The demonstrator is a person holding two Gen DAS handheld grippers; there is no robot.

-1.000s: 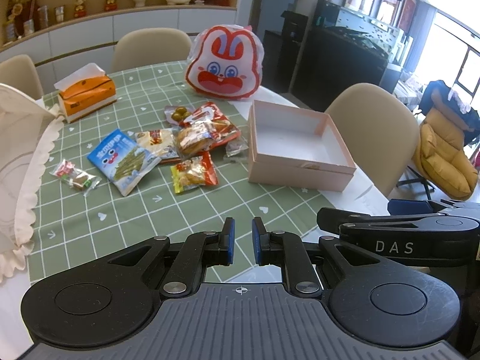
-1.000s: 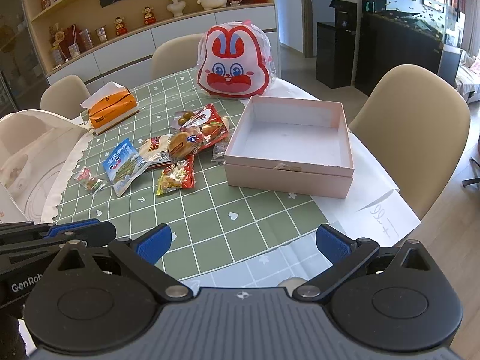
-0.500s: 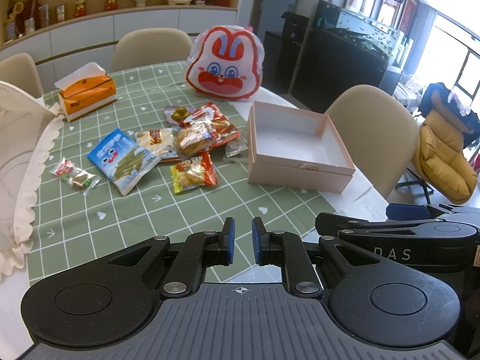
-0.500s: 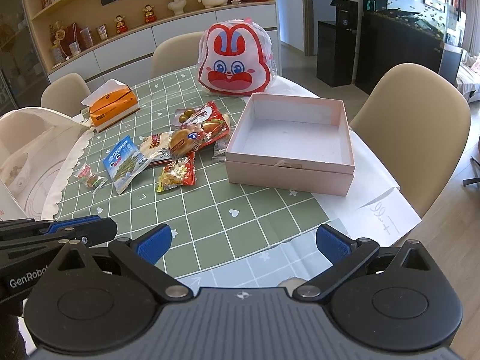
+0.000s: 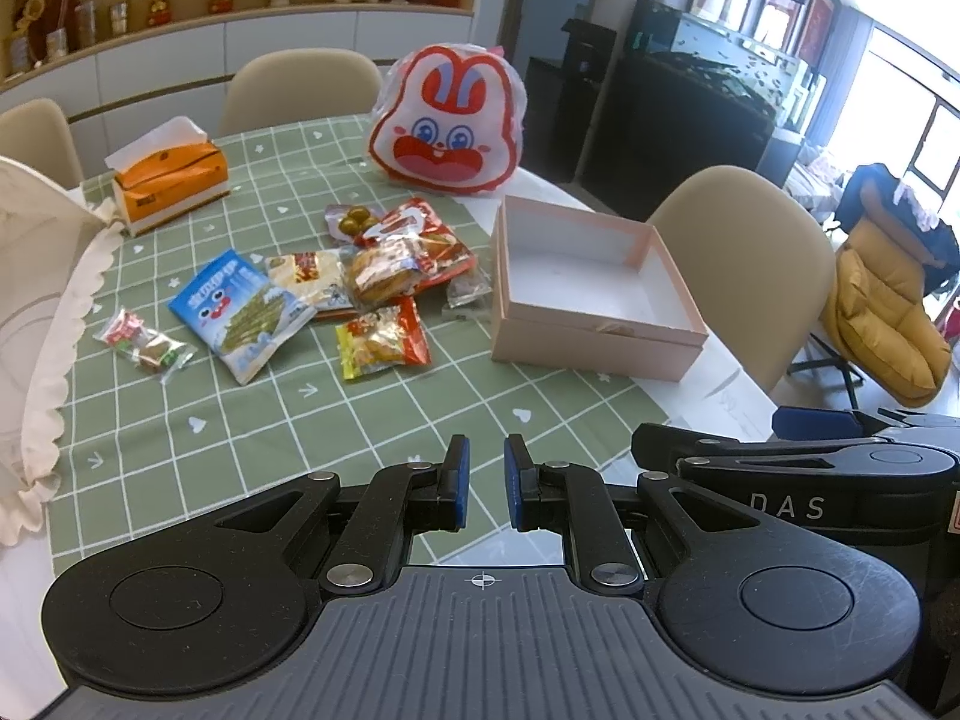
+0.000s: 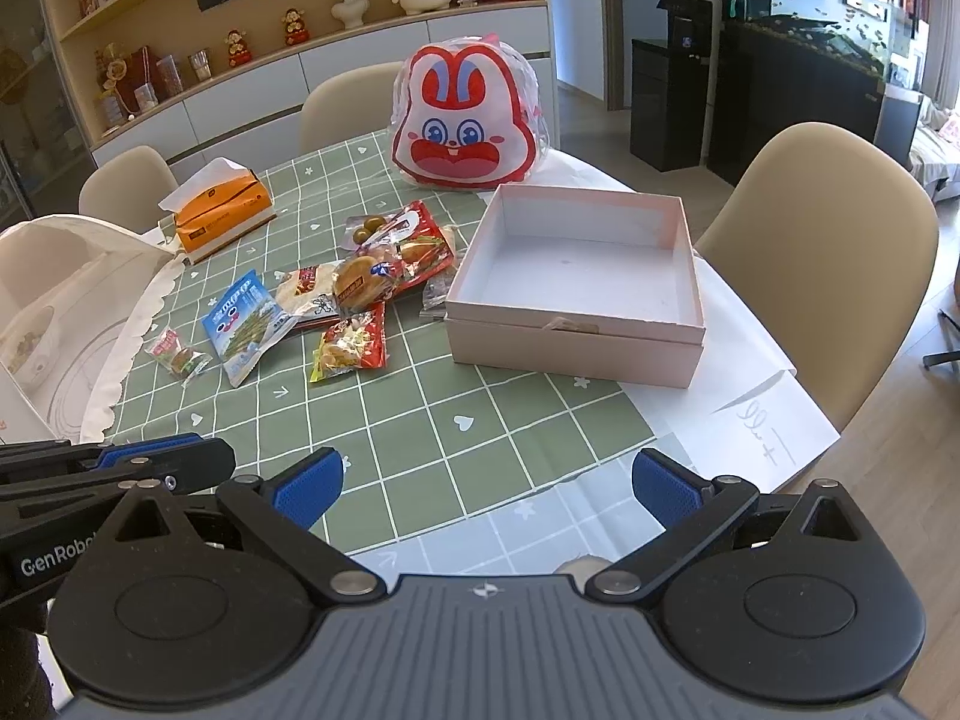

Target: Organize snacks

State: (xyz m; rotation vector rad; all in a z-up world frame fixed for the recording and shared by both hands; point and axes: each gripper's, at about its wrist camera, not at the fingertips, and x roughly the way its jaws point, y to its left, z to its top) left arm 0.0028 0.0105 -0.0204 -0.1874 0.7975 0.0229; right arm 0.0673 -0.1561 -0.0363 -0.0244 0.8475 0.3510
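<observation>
Nothing has shifted since the earlier frames: both grippers hang where they were and the snacks lie as before.

Left wrist view: the left gripper (image 5: 482,489) sits at 6 o'clock, its blue pads drawn nearly together with nothing between them. The snack pile (image 5: 384,276) spreads on the green checked worktop (image 5: 336,420) from 9 to 12 o'clock, with the blue packet (image 5: 240,312) and a small candy pack (image 5: 147,345) farthest out at 9. The pink box (image 5: 591,294), open and bare inside, stands just beside the pile at 1 o'clock, likely meant to receive the packets.

Right wrist view: the right gripper (image 6: 486,489) at 6 o'clock stands wide apart and holds nothing, seemingly readied for a first pick. The box is at 1 o'clock, the snacks at 11. A rabbit bag (image 6: 465,123) and tissue box (image 6: 219,219) sit beyond.
</observation>
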